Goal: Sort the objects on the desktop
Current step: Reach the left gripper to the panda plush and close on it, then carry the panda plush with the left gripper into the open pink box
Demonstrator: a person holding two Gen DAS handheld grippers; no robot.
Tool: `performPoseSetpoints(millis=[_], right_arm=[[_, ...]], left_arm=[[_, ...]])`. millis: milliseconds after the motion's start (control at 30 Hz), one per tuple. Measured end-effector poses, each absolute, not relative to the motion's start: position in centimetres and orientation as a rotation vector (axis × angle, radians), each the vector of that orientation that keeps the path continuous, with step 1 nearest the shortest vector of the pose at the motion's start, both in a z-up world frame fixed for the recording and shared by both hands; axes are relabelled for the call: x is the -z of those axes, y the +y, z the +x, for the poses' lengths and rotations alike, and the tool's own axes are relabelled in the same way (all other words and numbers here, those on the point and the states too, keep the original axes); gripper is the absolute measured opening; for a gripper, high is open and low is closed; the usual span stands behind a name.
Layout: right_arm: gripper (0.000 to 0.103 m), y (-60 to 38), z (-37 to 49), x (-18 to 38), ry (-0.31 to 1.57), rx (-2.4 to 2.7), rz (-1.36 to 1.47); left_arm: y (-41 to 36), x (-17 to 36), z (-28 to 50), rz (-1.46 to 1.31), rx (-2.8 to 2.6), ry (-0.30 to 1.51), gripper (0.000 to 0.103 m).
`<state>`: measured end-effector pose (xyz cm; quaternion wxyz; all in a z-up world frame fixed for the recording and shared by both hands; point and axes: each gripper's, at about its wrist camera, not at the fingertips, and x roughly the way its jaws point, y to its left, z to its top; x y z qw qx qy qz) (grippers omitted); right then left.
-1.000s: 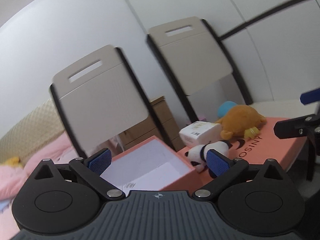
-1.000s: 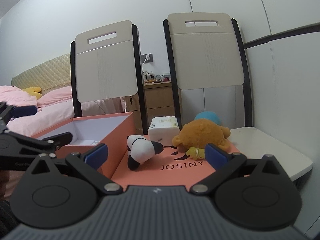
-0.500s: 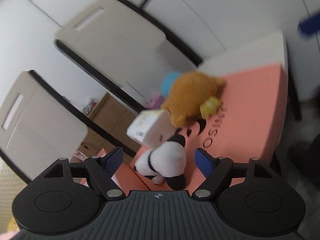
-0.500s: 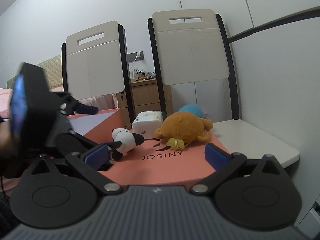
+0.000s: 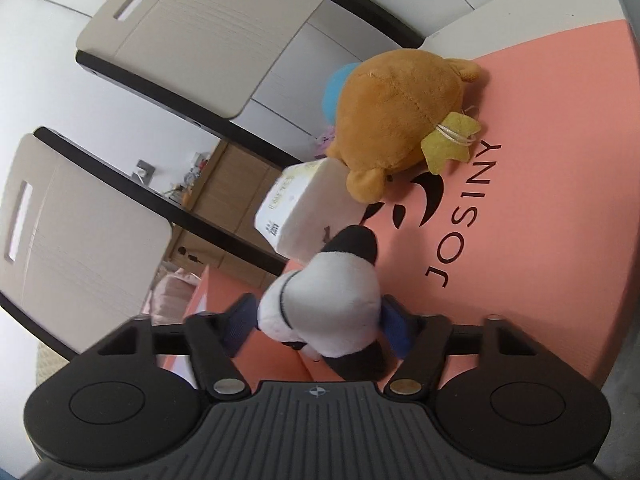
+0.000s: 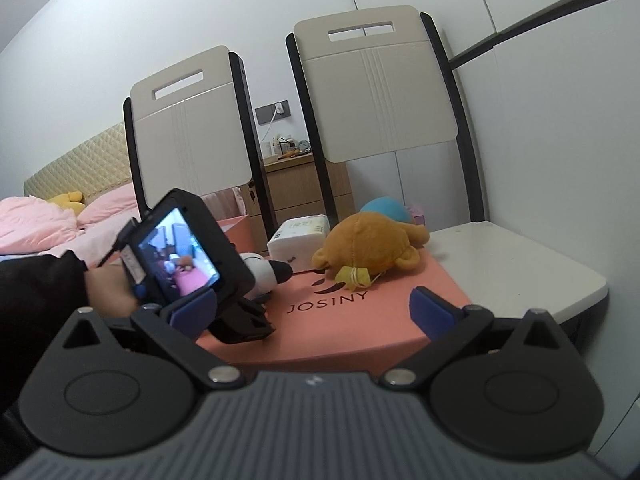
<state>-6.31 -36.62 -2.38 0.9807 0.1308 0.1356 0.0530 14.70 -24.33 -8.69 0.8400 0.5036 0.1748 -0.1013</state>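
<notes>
**Operator:** I'm closing the left gripper (image 5: 318, 326) on the panda plush (image 5: 324, 312), which is lying on the salmon box lid (image 5: 520, 240) on the counter (image 6: 520, 264). The toy is sitting between the blue pads, and the pads are looking as if they are just meeting its sides.

**Observer:** What's worrying you?

**Operator:** I'm catching it by the rounded white body, low and near one end. Soft stuffing is squashing rather than resisting, so I'm judging it may squirt out forward as I squeeze, or droop and slip when I lift.

**Observer:** Anything nearby?

**Operator:** The tissue pack (image 5: 300, 204) is touching the panda's dark end, and the brown bear plush (image 5: 400, 116) is leaning on that pack. If I'm dragging instead of lifting straight, I'm likely nudging both.

**Observer:** And your other hand?

**Operator:** The right gripper (image 6: 316, 310) is hanging back with its jaws standing apart and nothing in them. The open salmon box (image 5: 208, 304) is just beside the lid, so I'm watching its wall too.
</notes>
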Motion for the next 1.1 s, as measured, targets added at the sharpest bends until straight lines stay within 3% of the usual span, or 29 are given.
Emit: performPoseSetpoints(millis=[167,467,667,867,1100], right_arm=[[0.103,-36.2,-6.1,2.4,0.278,-0.105,0.273],[0.103,-34.5,-4.9,3.2,0.332,-0.082,0.238],[0.103,-32.3,-3.9,3.6,0.351,-0.084,0.200],[0.103,-30.3,-2.3,3.5,0.355,-0.122,0.202],[0.103,-28.0,-0.6,3.3,0.365,-0.158,0.211]], left_arm=[[-23.3,7.8,14.7,0.951,0.230,0.359,0.047],[-19.2,0.3,11.6,0.648,0.247,0.238,0.046],[-13.1,-4.2,13.5,0.454,0.192,0.217,0.046],[-5.3,-6.1,19.7,0.267,0.058,0.302,0.046],[3.2,-3.7,27.1,0.050,-0.092,0.493,0.046]])
